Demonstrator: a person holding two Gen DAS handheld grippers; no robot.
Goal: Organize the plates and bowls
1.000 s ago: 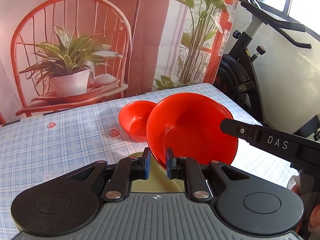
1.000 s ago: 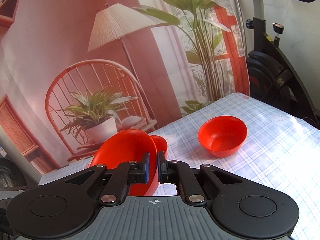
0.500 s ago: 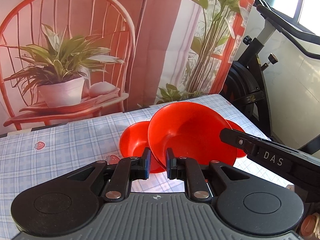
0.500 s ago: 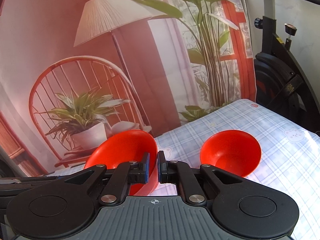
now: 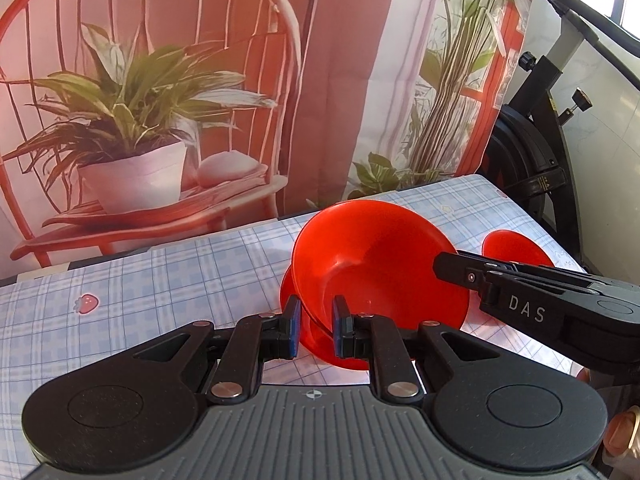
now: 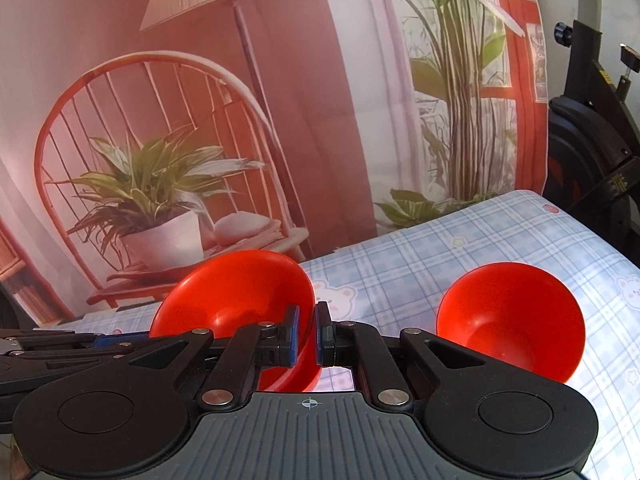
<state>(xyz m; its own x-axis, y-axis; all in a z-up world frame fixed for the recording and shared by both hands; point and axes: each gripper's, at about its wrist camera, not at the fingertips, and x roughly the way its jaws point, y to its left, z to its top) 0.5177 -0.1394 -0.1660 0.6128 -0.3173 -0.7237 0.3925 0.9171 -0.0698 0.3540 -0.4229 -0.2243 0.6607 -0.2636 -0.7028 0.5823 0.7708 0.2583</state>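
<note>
Both grippers grip the rim of one large red bowl (image 5: 376, 264), held tilted above the checked tablecloth (image 5: 160, 280). My left gripper (image 5: 314, 330) is shut on its near rim. My right gripper (image 6: 306, 334) is shut on its right rim; the bowl also shows in the right wrist view (image 6: 240, 292), and the right gripper's arm reaches in from the right in the left wrist view (image 5: 520, 292). A second red bowl (image 5: 304, 332) lies just under the held bowl, mostly hidden. A third red bowl (image 6: 512, 324) stands to the right; it also shows in the left wrist view (image 5: 516, 246).
A printed backdrop of a chair and plants (image 5: 160, 100) hangs behind the table's far edge. A black exercise bike (image 5: 536, 152) stands past the table's right edge.
Both grippers have carried the large bowl forward and lower, over the second bowl, which is now mostly covered. The third bowl has come closer in the right wrist view.
</note>
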